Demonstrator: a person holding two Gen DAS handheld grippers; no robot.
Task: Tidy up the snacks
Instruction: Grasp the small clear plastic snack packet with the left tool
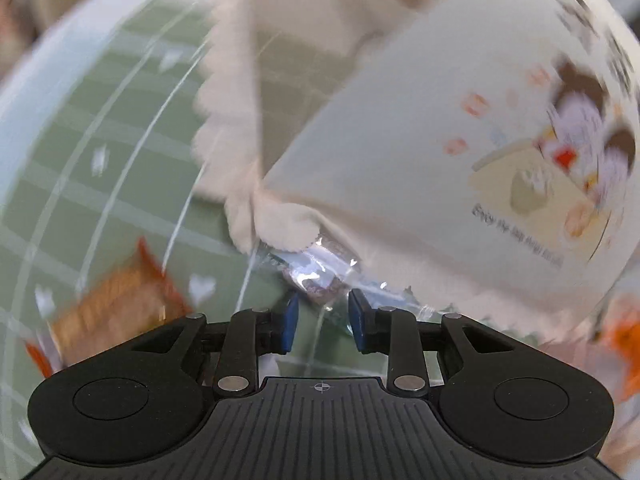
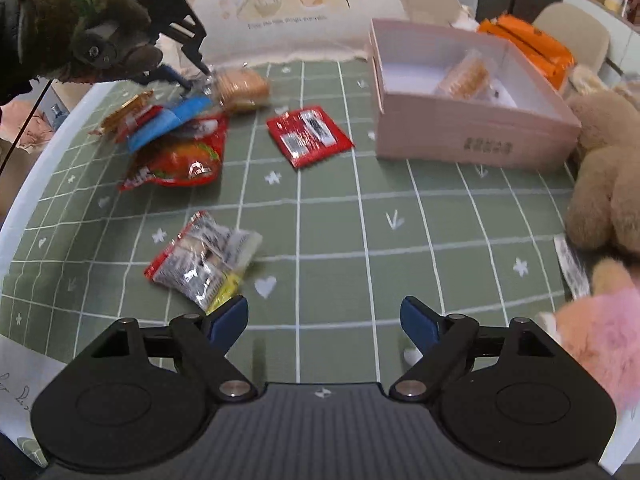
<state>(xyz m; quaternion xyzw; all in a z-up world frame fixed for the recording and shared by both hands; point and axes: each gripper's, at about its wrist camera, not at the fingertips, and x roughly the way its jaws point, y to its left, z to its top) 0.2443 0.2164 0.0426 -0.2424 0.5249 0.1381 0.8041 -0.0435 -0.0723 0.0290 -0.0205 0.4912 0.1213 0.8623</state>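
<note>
Snack packets lie scattered on a green checked tablecloth (image 2: 340,200) beside an open pink box (image 2: 472,132) holding a cracker pack (image 2: 464,76). The right gripper (image 2: 324,320), fingers wide and empty, hovers near a silver-and-red packet (image 2: 200,260). The left gripper (image 1: 323,314), fingers narrow, reaches a clear-wrapped snack (image 1: 316,276); contact unclear.

My grippers are matt black plastic with smooth blue pads (image 2: 230,318). The green checked table cover (image 2: 340,232) looks smooth and matt. Snack packets (image 2: 204,260) are glossy, crinkled foil. The pink box (image 2: 472,136) is matt cardboard; the teddy (image 2: 600,184) is fluffy plush.
</note>
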